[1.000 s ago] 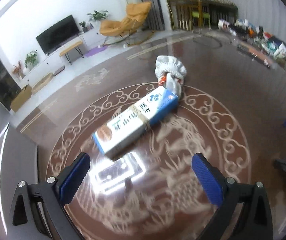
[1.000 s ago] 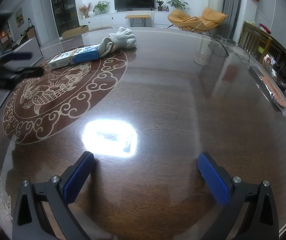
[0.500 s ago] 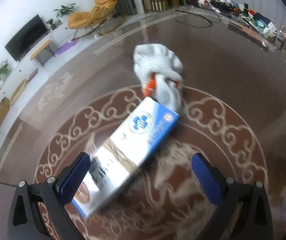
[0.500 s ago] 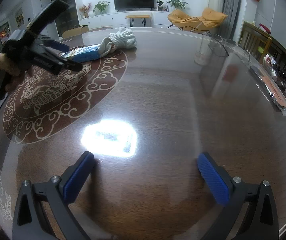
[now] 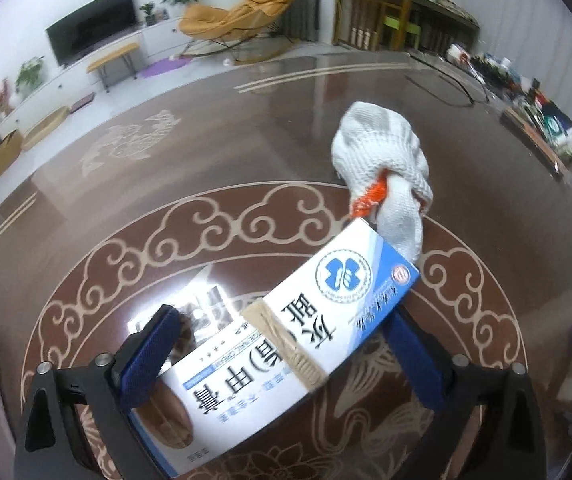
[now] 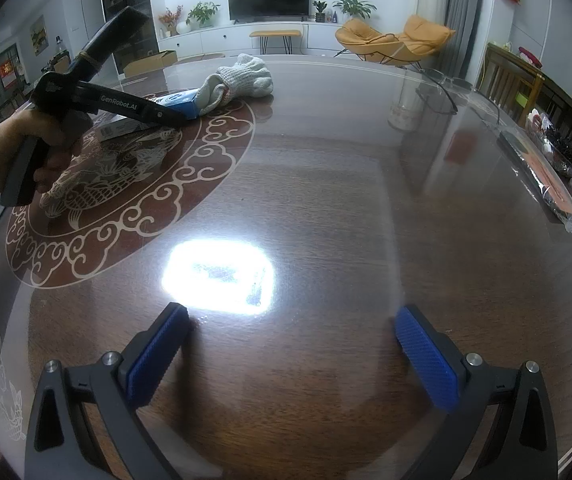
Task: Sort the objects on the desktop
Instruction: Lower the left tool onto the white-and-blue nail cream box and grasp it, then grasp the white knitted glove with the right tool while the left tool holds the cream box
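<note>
A long blue-and-white box point(image 5: 297, 344) with a band of tape around its middle lies on the dark table's round pattern point(image 5: 214, 232). A bunched white knit glove point(image 5: 381, 160) with an orange cuff touches the box's far end. My left gripper point(image 5: 282, 360) straddles the box and its jaws are closing, one blue pad at each long side; no firm press shows. From the right wrist view, the left gripper point(image 6: 166, 114) reaches down onto the box point(image 6: 184, 102), with the glove point(image 6: 242, 76) behind it. My right gripper point(image 6: 289, 356) hangs open over bare tabletop.
A person's hand point(image 6: 2, 160) holds the left gripper's handle at the table's left side. Bottles and packets point(image 6: 565, 160) crowd the right edge. A thin wire-like object point(image 6: 441, 88) lies at the far right. A bright lamp glare point(image 6: 218, 276) sits mid-table.
The left gripper has come forward and down over the box, which now lies between its pads, and the pads stand slightly closer together. The right gripper has not moved.
</note>
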{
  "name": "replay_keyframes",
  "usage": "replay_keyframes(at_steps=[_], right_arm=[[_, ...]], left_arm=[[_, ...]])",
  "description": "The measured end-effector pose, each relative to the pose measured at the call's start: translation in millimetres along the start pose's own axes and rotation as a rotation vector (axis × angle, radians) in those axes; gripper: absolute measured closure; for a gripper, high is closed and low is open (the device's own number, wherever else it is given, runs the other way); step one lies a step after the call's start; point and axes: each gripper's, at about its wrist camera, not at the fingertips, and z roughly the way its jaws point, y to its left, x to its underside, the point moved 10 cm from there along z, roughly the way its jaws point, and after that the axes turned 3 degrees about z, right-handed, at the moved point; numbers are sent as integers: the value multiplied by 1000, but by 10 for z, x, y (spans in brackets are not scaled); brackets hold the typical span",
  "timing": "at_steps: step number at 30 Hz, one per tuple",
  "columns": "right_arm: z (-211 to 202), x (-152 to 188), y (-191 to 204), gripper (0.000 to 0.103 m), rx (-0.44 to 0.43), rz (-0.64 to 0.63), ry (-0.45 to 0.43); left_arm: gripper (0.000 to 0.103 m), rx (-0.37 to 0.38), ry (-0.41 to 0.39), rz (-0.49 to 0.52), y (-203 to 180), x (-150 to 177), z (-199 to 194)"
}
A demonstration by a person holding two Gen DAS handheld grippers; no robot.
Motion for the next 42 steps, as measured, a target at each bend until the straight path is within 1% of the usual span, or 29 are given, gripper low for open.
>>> replay_keyframes(at_steps=[1,2,3,4,5,8,12,14,16,21,24,30,42], right_arm=[[0,-2,-3,0,0,0,0],[1,-1,-1,0,0,0,0],[0,0,0,0,0,0,0],[1,-1,-3,0,0,0,0],[1,-1,-2,0,0,0,0],[1,0,0,0,0,0,0],[1,0,0,0,0,1,0],[1,0,0,0,0,1,0],[1,0,-1,0,0,1,0],[1,1,0,0,1,1,0],[1,1,0,0,1,1,0],[2,0,-2,0,1,1,0],[2,1,1,0,1,1,0]], left_arm=[[20,-4,-14,-6,24,-13,-16],[35,-10,-25,-16,35,-20,-38],[42,-16,-33,-28,55,-21,-67],[55,-23,-34,-40,70,-15,-78],[59,-34,-31,-54,96,1,-98],[59,-75,-28,-79,130,82,-143],[59,-132,-40,-182,214,293,-259],[59,-164,-42,-251,273,446,-343],[59,-190,-40,-290,316,599,-428],[59,-223,-37,-352,275,1027,-652],[59,-230,-42,-357,205,1272,-787],[59,-231,-53,-360,119,1598,-970],[59,-235,-73,-349,16,1825,-1123]])
